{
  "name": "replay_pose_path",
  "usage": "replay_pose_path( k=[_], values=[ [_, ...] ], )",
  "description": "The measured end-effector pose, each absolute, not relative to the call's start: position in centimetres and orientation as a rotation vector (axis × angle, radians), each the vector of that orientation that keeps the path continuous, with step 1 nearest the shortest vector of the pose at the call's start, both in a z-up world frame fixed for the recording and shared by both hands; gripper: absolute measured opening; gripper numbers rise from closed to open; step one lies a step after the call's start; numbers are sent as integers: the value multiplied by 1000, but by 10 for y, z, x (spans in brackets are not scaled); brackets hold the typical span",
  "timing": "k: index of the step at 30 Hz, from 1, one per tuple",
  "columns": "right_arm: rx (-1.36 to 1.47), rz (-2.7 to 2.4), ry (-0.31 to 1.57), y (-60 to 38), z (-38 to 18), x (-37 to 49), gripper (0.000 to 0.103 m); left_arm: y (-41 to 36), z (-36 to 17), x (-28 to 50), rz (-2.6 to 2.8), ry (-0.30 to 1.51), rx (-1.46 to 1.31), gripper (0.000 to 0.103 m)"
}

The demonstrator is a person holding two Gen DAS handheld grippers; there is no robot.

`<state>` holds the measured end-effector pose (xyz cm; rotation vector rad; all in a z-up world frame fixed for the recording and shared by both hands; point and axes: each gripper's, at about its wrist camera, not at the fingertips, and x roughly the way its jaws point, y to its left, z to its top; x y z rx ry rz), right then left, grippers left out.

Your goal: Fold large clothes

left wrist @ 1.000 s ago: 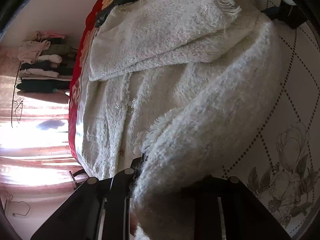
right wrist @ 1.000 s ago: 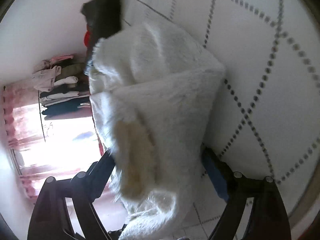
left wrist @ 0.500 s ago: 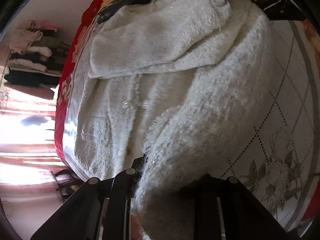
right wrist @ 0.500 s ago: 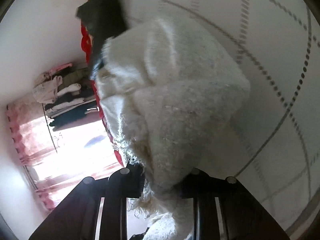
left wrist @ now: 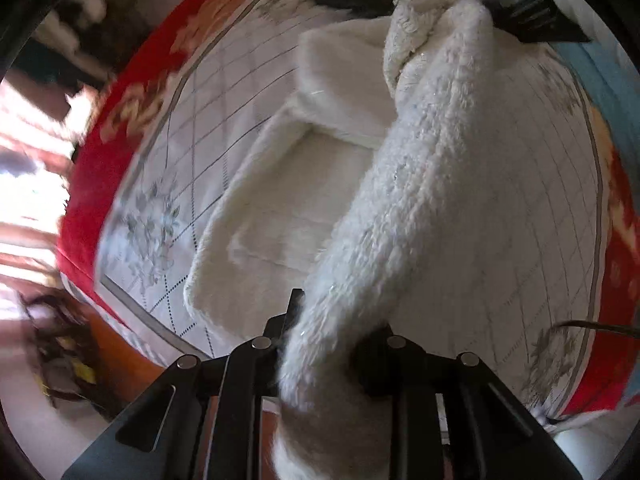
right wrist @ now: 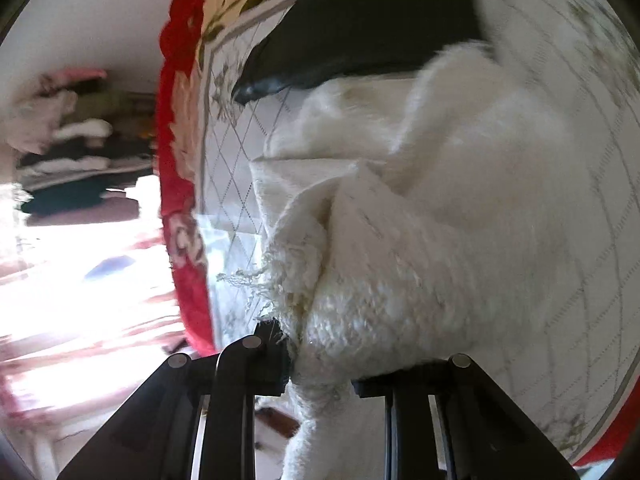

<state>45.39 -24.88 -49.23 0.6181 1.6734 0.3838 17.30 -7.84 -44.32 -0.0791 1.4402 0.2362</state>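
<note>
- One white fluffy garment (left wrist: 360, 184); in the left wrist view it runs from lower centre up to the upper right, with its lower layer spread flat on the bed cover (left wrist: 520, 208).
- One bed cover, white quilted centre with grey flower prints, red patterned border along the left and right edges.
- One black garment (right wrist: 372, 28), upper centre of the right wrist view, lying on the cover just behind the white one.
- One stack of folded clothes (right wrist: 68, 152), left edge of the right wrist view, blurred.
- Two grippers. Left gripper (left wrist: 332, 340), bottom centre of its view: jaws nearly together, clamped on a thick fold of the white garment, which rises from them as a taut band.
- Right gripper (right wrist: 320, 364), bottom centre of its view: jaws narrow and pinching a frayed edge of the same garment; they have been closing within the last second, with the fabric between them. It also shows black at the upper right of the left wrist view, at the band's far end.
- Fingertips of both grippers are buried in pile. Room at the left of both views is washed out by glare and smeared. Garment's far side is hidden under the raised fold.
</note>
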Motion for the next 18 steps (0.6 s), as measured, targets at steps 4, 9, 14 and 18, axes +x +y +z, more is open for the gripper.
replay_pose_path(
  k=[4, 9, 14, 18],
  values=[
    [508, 307, 1730, -166, -525, 475, 23, 14, -478, 174, 273, 1452, -318, 24],
    [404, 195, 1768, -121, -563, 487, 25, 94, -521, 162, 381, 1478, -517, 40],
    [516, 216, 1823, -111, -574, 497, 60, 144, -539, 145, 390, 1467, -703, 61],
    [726, 460, 1781, -116, -562, 503, 61, 151, -528, 134, 400, 1465, -713, 62]
  ],
)
